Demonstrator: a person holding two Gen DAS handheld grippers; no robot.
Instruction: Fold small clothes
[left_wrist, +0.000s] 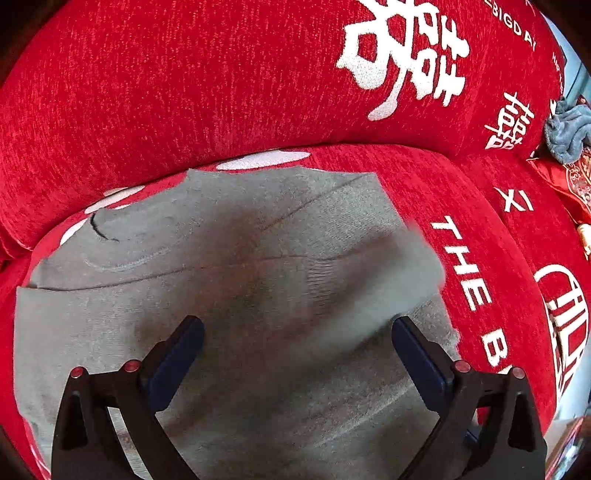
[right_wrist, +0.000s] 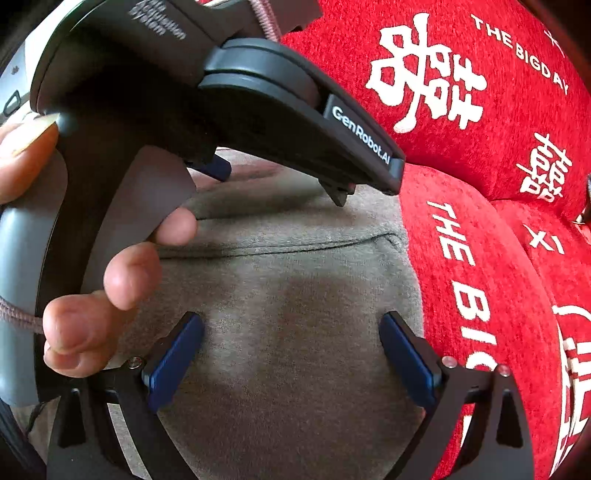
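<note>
A small grey garment (left_wrist: 229, 266) lies spread on a red sofa seat (left_wrist: 476, 192), with a folded layer across its far part. Its right edge looks blurred, as if moving. My left gripper (left_wrist: 297, 332) is open and empty just above the cloth. In the right wrist view the same grey garment (right_wrist: 295, 314) fills the lower middle. My right gripper (right_wrist: 291, 332) is open and empty over it. The left gripper's dark body (right_wrist: 258, 96), held by a hand (right_wrist: 122, 280), sits close ahead and hides the garment's far left part.
The red sofa back cushion (left_wrist: 184, 85) with white characters rises behind the garment. A blue-grey cloth (left_wrist: 567, 133) and a red patterned item (left_wrist: 569, 181) lie at the far right. White lettering (right_wrist: 465, 295) runs along the seat right of the garment.
</note>
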